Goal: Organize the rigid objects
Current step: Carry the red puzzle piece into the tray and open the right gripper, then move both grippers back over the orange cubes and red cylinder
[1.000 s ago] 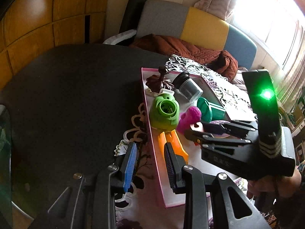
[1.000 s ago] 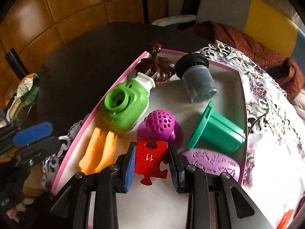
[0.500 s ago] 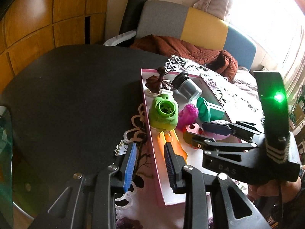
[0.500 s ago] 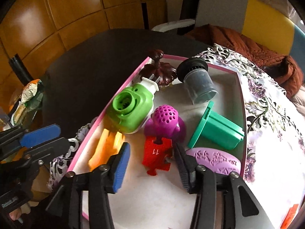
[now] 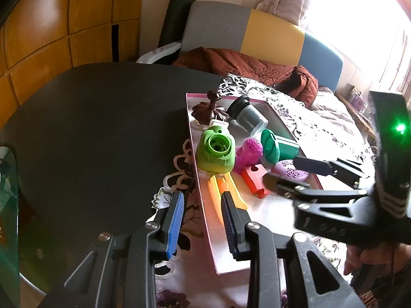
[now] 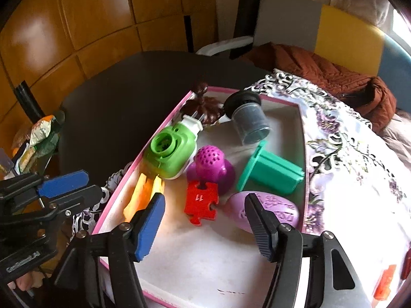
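Note:
A red puzzle piece (image 6: pixel 203 205) (image 5: pixel 254 177) lies flat in the pink-rimmed white tray (image 6: pixel 205 251) (image 5: pixel 192 128), against a magenta perforated toy (image 6: pixel 209 159). My right gripper (image 6: pixel 204 197) (image 5: pixel 281 170) hovers just behind and above the piece. Its jaws are opening and the pads touch nothing. Around the piece lie a green camera-shaped toy (image 6: pixel 169 148), an orange clip (image 6: pixel 140 197), a teal holder (image 6: pixel 272 174) and a lilac oval (image 6: pixel 267 210). My left gripper (image 5: pixel 203 195) (image 6: pixel 84 186) hangs over the tray's left rim, its jaws a narrow gap apart with nothing between them.
A dark grey jar (image 6: pixel 250 120) and a brown ornament (image 6: pixel 203 105) fill the tray's far end. The tray sits on a floral lace cloth (image 6: pixel 341 154) over a black round table (image 5: pixel 102 128). Snack packets (image 6: pixel 38 133) lie far left, and a sofa with a brown blanket (image 5: pixel 257 66) stands behind.
My right gripper has opened, let go of the red puzzle piece and drawn back and up. The piece now rests in the tray. The left gripper has not moved.

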`<action>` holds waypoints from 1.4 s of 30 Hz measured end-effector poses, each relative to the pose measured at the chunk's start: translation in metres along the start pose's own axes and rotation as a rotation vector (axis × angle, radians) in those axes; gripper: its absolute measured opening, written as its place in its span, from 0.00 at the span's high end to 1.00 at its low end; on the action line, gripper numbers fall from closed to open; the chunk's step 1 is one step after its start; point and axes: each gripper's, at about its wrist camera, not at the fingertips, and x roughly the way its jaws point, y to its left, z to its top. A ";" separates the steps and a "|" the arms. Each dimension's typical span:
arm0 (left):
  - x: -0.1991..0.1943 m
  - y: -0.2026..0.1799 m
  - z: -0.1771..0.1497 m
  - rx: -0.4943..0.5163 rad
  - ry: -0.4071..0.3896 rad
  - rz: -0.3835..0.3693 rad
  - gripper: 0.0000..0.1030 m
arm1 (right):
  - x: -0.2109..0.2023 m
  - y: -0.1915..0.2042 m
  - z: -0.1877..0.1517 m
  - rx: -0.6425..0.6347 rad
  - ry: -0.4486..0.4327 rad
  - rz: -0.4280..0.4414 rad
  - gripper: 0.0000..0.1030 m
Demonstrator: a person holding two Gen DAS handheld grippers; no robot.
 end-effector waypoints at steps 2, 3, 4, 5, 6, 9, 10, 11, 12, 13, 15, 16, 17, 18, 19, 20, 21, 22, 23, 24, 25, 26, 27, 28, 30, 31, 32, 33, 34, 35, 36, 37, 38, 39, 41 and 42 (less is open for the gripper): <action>-0.001 -0.001 0.001 0.004 -0.003 0.000 0.71 | -0.007 -0.005 0.001 0.005 -0.017 -0.012 0.36; -0.002 -0.001 0.001 0.006 -0.004 0.001 0.71 | -0.010 -0.007 0.000 0.009 -0.024 -0.017 0.34; -0.002 -0.002 0.001 0.008 -0.005 0.001 0.71 | -0.015 -0.012 0.000 0.017 -0.032 -0.024 0.32; -0.002 -0.003 0.001 0.010 -0.005 0.001 0.71 | -0.018 -0.016 0.000 0.024 -0.039 -0.030 0.31; -0.002 -0.003 0.001 0.013 -0.005 0.002 0.71 | -0.021 -0.020 -0.001 0.031 -0.045 -0.036 0.30; -0.003 -0.006 0.000 0.023 -0.003 0.003 0.71 | -0.032 -0.035 -0.003 0.064 -0.064 -0.061 0.29; -0.003 -0.007 0.000 0.027 -0.003 0.003 0.71 | -0.035 -0.042 -0.004 0.079 -0.069 -0.071 0.29; -0.004 -0.009 0.000 0.031 -0.003 0.003 0.71 | -0.039 -0.048 -0.005 0.092 -0.074 -0.080 0.28; -0.004 -0.010 0.000 0.034 -0.003 0.004 0.71 | -0.042 -0.055 -0.007 0.106 -0.078 -0.090 0.27; -0.005 -0.011 0.001 0.039 -0.004 0.004 0.71 | -0.046 -0.064 -0.009 0.126 -0.083 -0.106 0.26; -0.005 -0.013 0.001 0.046 -0.005 0.002 0.71 | -0.051 -0.077 -0.013 0.153 -0.090 -0.126 0.26; -0.005 -0.014 0.001 0.049 -0.005 0.002 0.71 | -0.054 -0.085 -0.015 0.172 -0.092 -0.139 0.26; -0.005 -0.015 0.001 0.053 -0.004 0.001 0.70 | -0.058 -0.094 -0.017 0.193 -0.095 -0.152 0.26; -0.005 -0.016 0.001 0.056 -0.003 0.000 0.70 | -0.061 -0.100 -0.020 0.207 -0.098 -0.162 0.26; -0.005 -0.017 0.001 0.059 -0.002 -0.001 0.70 | -0.065 -0.109 -0.022 0.225 -0.103 -0.178 0.26; -0.005 -0.018 0.001 0.062 -0.001 -0.002 0.70 | -0.069 -0.117 -0.025 0.243 -0.108 -0.193 0.26; -0.006 -0.019 0.001 0.066 -0.001 -0.003 0.70 | -0.073 -0.125 -0.027 0.261 -0.113 -0.208 0.26; -0.006 -0.020 0.001 0.072 0.000 -0.005 0.70 | -0.078 -0.136 -0.030 0.285 -0.121 -0.227 0.25; -0.006 -0.022 0.001 0.079 0.000 -0.006 0.70 | -0.082 -0.141 -0.032 0.301 -0.127 -0.240 0.25; -0.007 -0.023 0.001 0.084 -0.001 -0.007 0.70 | -0.088 -0.152 -0.035 0.325 -0.135 -0.258 0.24; -0.007 -0.025 0.001 0.089 -0.001 -0.010 0.70 | -0.092 -0.159 -0.038 0.345 -0.141 -0.272 0.23; -0.007 -0.027 0.002 0.094 -0.001 -0.010 0.70 | -0.097 -0.169 -0.042 0.372 -0.149 -0.290 0.22; -0.007 -0.029 0.002 0.101 -0.002 -0.012 0.70 | -0.102 -0.178 -0.044 0.393 -0.155 -0.305 0.21; -0.008 -0.031 0.002 0.107 -0.003 -0.014 0.70 | -0.109 -0.191 -0.048 0.424 -0.162 -0.330 0.21; -0.008 -0.035 0.002 0.122 -0.003 -0.018 0.70 | -0.118 -0.207 -0.055 0.466 -0.175 -0.366 0.21; -0.007 -0.037 0.002 0.127 -0.002 -0.019 0.70 | -0.125 -0.217 -0.059 0.496 -0.184 -0.389 0.19; -0.007 -0.039 0.002 0.133 -0.001 -0.021 0.70 | -0.131 -0.227 -0.064 0.526 -0.192 -0.412 0.19; -0.007 -0.041 0.002 0.139 -0.001 -0.023 0.69 | -0.136 -0.237 -0.069 0.554 -0.201 -0.434 0.18; -0.006 -0.044 0.002 0.145 0.001 -0.026 0.69 | -0.142 -0.247 -0.075 0.583 -0.212 -0.459 0.17; -0.006 -0.047 0.002 0.153 0.003 -0.028 0.69 | -0.147 -0.257 -0.081 0.616 -0.220 -0.489 0.17; -0.005 -0.050 0.003 0.161 0.004 -0.030 0.69 | -0.151 -0.265 -0.087 0.640 -0.225 -0.511 0.17; -0.005 -0.053 0.003 0.171 0.005 -0.033 0.69 | -0.156 -0.274 -0.093 0.674 -0.234 -0.539 0.17; -0.005 -0.057 0.003 0.181 0.005 -0.039 0.69 | -0.160 -0.283 -0.100 0.708 -0.245 -0.566 0.17; -0.005 -0.062 0.004 0.191 0.004 -0.044 0.69 | -0.166 -0.290 -0.107 0.745 -0.259 -0.594 0.17; -0.004 -0.073 0.006 0.218 0.001 -0.061 0.69 | -0.177 -0.305 -0.124 0.846 -0.292 -0.638 0.17; -0.004 -0.079 0.006 0.229 0.000 -0.068 0.69 | -0.182 -0.311 -0.131 0.901 -0.304 -0.645 0.17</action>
